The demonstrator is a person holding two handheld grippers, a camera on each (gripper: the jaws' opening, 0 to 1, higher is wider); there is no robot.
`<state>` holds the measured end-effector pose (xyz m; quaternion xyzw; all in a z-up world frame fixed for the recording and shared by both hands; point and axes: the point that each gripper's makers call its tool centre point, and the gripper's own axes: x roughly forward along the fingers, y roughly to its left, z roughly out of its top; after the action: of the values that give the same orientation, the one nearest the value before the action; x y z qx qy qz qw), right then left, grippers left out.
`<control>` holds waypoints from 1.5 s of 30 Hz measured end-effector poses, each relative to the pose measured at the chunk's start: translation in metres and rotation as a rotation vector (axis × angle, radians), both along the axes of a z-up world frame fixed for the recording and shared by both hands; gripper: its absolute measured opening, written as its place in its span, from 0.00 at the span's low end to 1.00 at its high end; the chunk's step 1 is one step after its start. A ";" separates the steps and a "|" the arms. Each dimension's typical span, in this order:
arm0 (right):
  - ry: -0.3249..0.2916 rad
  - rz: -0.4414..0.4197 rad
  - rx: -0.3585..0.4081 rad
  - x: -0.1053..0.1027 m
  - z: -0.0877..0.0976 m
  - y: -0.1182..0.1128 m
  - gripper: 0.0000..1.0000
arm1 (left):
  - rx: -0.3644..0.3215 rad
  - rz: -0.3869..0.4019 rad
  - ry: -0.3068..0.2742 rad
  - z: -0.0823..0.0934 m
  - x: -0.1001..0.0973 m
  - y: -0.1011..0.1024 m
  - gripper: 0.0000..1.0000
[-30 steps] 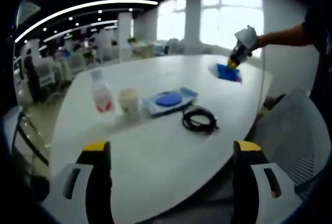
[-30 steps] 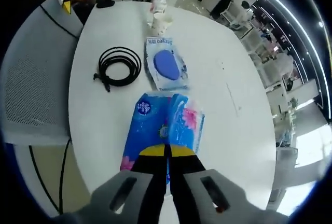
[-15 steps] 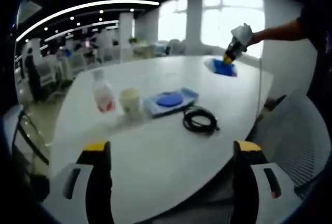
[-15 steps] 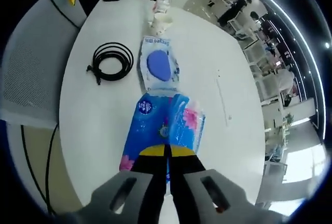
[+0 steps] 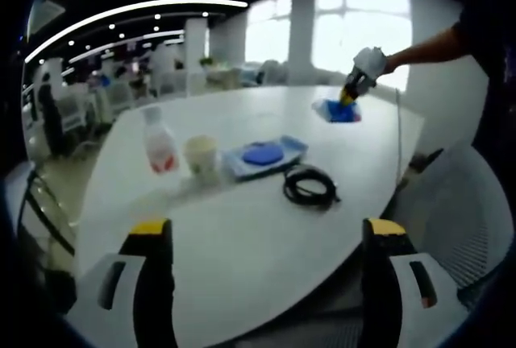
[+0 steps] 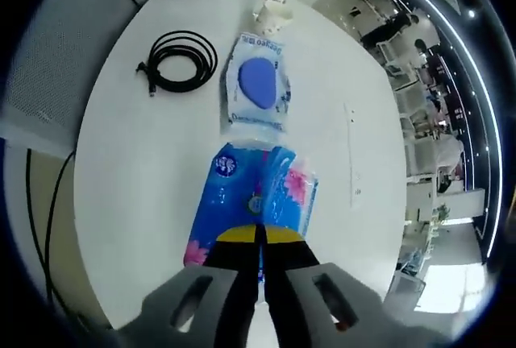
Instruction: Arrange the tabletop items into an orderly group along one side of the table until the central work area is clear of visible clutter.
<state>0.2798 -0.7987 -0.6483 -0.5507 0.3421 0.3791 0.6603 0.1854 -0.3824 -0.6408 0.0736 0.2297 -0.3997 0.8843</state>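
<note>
My right gripper (image 6: 260, 234) is shut on a blue tissue pack (image 6: 254, 195) and holds it above the white table (image 6: 339, 163); the left gripper view has that gripper (image 5: 348, 97) with the pack (image 5: 334, 109) over the table's far right. Below lie a wet-wipes pack with a blue lid (image 6: 259, 88) (image 5: 264, 155), a coiled black cable (image 6: 182, 60) (image 5: 310, 186), a paper cup (image 5: 201, 157) (image 6: 276, 14) and a plastic bottle (image 5: 158, 142). My left gripper (image 5: 266, 231) stands open and empty near the table's close edge.
A grey mesh chair (image 5: 463, 203) stands at the table's right edge, seen also as the chair (image 6: 56, 66) beside the cable. A black cord (image 6: 40, 227) runs across the floor. Desks, chairs and bright windows (image 5: 355, 34) fill the room behind.
My right gripper has carried the tissue pack further over the table, closer to the wet-wipes pack. The left gripper has stayed put, open.
</note>
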 end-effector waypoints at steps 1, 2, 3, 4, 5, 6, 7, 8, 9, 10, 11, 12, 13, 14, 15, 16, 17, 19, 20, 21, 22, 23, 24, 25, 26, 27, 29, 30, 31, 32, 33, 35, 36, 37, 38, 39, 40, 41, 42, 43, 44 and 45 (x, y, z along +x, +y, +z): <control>0.003 0.003 -0.005 0.001 -0.002 0.000 0.00 | 0.000 0.001 0.000 0.000 0.000 0.000 0.94; 0.003 0.009 -0.009 0.002 -0.003 0.000 0.00 | 0.003 0.003 0.001 0.000 0.000 0.001 0.94; 0.003 0.021 -0.017 0.003 -0.005 0.000 0.00 | 0.005 0.003 0.002 -0.001 0.000 0.001 0.94; 0.002 0.025 -0.018 0.004 -0.005 0.001 0.00 | 0.005 0.004 0.002 -0.001 0.000 0.001 0.94; 0.003 0.033 -0.020 0.005 -0.007 0.001 0.00 | 0.006 0.004 0.003 -0.001 0.000 0.001 0.94; 0.001 0.044 -0.029 0.007 -0.008 0.002 0.00 | 0.005 0.004 0.002 -0.001 0.000 0.001 0.94; 0.001 0.045 -0.031 0.008 -0.009 0.002 0.00 | 0.004 0.004 0.002 -0.001 0.000 0.001 0.94; -0.001 0.056 -0.042 0.009 -0.011 0.002 0.00 | 0.002 0.004 0.002 -0.001 0.000 0.001 0.94; -0.006 0.075 -0.055 0.010 -0.012 0.003 0.00 | 0.002 0.004 0.002 -0.001 0.001 0.001 0.94; -0.008 0.086 -0.066 0.011 -0.014 0.002 0.00 | 0.003 0.006 0.003 -0.001 0.001 0.001 0.94; -0.006 0.091 -0.069 0.012 -0.016 0.003 0.00 | 0.005 0.006 0.005 -0.001 0.001 0.002 0.94; -0.006 0.095 -0.070 0.012 -0.017 0.003 0.00 | 0.003 0.006 0.007 -0.002 0.001 0.002 0.94; -0.003 0.100 -0.076 0.013 -0.019 0.003 0.00 | 0.001 0.006 0.006 -0.001 0.001 0.002 0.94; -0.002 0.109 -0.083 0.014 -0.021 0.003 0.00 | -0.001 0.006 0.005 -0.001 0.000 0.001 0.94; -0.003 0.121 -0.087 0.015 -0.023 0.003 0.00 | -0.002 0.006 0.005 -0.001 0.000 0.001 0.94; -0.002 0.121 -0.087 0.015 -0.024 0.003 0.00 | -0.001 0.007 0.005 -0.001 0.001 0.002 0.94; 0.002 0.123 -0.088 0.016 -0.026 0.003 0.00 | 0.003 0.008 0.008 -0.002 0.000 0.002 0.94; 0.007 0.133 -0.093 0.017 -0.029 0.004 0.00 | 0.006 0.009 0.011 -0.002 0.000 0.003 0.94; 0.008 0.134 -0.094 0.017 -0.030 0.004 0.00 | 0.005 0.010 0.010 -0.002 0.001 0.003 0.94; 0.008 0.136 -0.095 0.018 -0.031 0.005 0.00 | 0.004 0.011 0.010 -0.002 0.001 0.003 0.94; 0.009 0.138 -0.095 0.019 -0.032 0.005 0.00 | 0.004 0.012 0.011 -0.002 0.001 0.003 0.94; 0.011 0.144 -0.095 0.019 -0.034 0.006 0.00 | 0.004 0.013 0.013 -0.003 0.001 0.003 0.94; 0.012 0.151 -0.097 0.020 -0.036 0.007 0.00 | 0.006 0.012 0.014 -0.003 0.001 0.003 0.94; 0.013 0.156 -0.098 0.020 -0.037 0.008 0.00 | 0.006 0.012 0.014 -0.003 0.001 0.003 0.94; 0.014 0.163 -0.101 0.020 -0.039 0.009 0.00 | 0.008 0.011 0.015 -0.003 0.001 0.003 0.94; 0.014 0.165 -0.102 0.021 -0.041 0.009 0.00 | 0.010 0.011 0.017 -0.004 0.001 0.003 0.94; 0.019 0.171 -0.099 0.022 -0.045 0.011 0.00 | 0.012 0.010 0.019 -0.004 0.000 0.003 0.93; 0.021 0.173 -0.102 0.022 -0.046 0.011 0.00 | 0.013 0.010 0.021 -0.004 0.000 0.003 0.93; 0.024 0.178 -0.105 0.023 -0.048 0.011 0.00 | 0.015 0.010 0.023 -0.005 0.000 0.003 0.93; 0.028 0.182 -0.108 0.023 -0.051 0.012 0.00 | 0.019 0.009 0.024 -0.006 0.000 0.004 0.93; 0.030 0.182 -0.108 0.023 -0.052 0.013 0.00 | 0.020 0.008 0.025 -0.006 0.000 0.004 0.93; 0.035 0.180 -0.103 0.025 -0.055 0.014 0.00 | 0.023 0.008 0.026 -0.007 0.000 0.004 0.93; 0.035 0.187 -0.103 0.026 -0.057 0.014 0.00 | 0.024 0.008 0.028 -0.007 0.000 0.004 0.93; 0.038 0.189 -0.104 0.026 -0.059 0.015 0.00 | 0.025 0.008 0.029 -0.007 0.000 0.004 0.93; 0.040 0.193 -0.108 0.026 -0.061 0.015 0.00 | 0.026 0.009 0.029 -0.007 -0.001 0.003 0.93; 0.043 0.212 -0.112 0.026 -0.063 0.016 0.00 | 0.029 0.006 0.029 -0.006 -0.001 0.002 0.93; 0.048 0.216 -0.114 0.026 -0.065 0.017 0.00 | 0.030 0.003 0.029 -0.007 -0.002 0.002 0.93; 0.055 0.224 -0.121 0.025 -0.067 0.017 0.00 | 0.036 -0.003 0.030 -0.007 -0.002 0.001 0.93; 0.058 0.229 -0.124 0.025 -0.069 0.017 0.00 | 0.041 -0.007 0.031 -0.008 -0.003 0.001 0.93; 0.061 0.230 -0.126 0.026 -0.070 0.017 0.00 | 0.046 -0.011 0.034 -0.008 -0.003 0.000 0.92; 0.064 0.224 -0.123 0.027 -0.072 0.018 0.00 | 0.050 -0.015 0.036 -0.009 -0.004 0.000 0.92; 0.066 0.225 -0.122 0.028 -0.073 0.018 0.00 | 0.053 -0.018 0.037 -0.009 -0.005 -0.001 0.92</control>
<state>0.3077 -0.7803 -0.7214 -0.6118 0.3220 0.4473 0.5674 0.1808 -0.3832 -0.6497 0.0916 0.2558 -0.4026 0.8741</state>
